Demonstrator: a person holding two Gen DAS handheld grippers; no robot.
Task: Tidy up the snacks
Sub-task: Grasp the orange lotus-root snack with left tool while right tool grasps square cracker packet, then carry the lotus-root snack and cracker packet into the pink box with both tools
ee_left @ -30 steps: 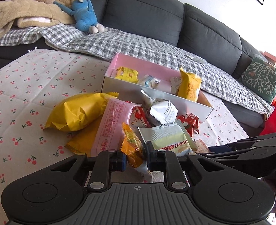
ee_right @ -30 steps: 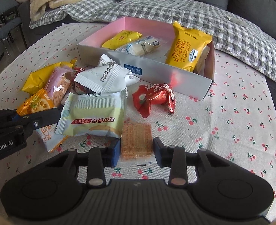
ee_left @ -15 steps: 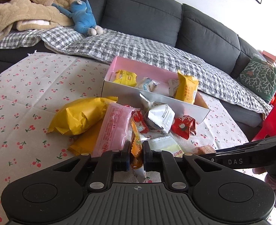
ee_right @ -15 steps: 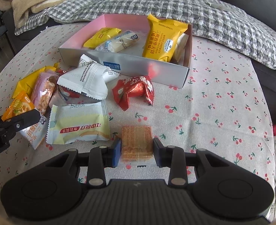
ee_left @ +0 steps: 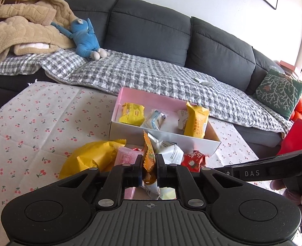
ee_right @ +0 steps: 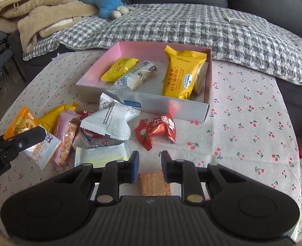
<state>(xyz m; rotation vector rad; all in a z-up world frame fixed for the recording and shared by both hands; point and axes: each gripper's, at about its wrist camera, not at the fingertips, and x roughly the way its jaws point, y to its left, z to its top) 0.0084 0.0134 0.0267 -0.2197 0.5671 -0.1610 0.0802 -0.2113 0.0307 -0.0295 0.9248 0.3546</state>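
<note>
Jaws of both tools are closed on snacks. At the bottom centre of the left wrist view, my left gripper [ee_left: 150, 169] pinches an orange packet [ee_left: 149, 160] edge-on across its middle, the crimped top seam standing above the pads. At the bottom centre of the right wrist view, my right gripper [ee_right: 150, 169] clamps a flat wafer biscuit [ee_right: 155, 182] by its two side edges. I judge the packet light, soft and slippery, best held across its body. The wafer looks stiff but brittle; I would keep pressure gentle and grip on the edges. Beyond, mid-frame, loose packets lie heaped on the cherry-print counter [ee_right: 243, 135]. Farther up, the pink box [ee_right: 206, 108] holds sorted snacks, among them a tall yellow pack [ee_right: 180, 73] leaning at its right end.
</note>
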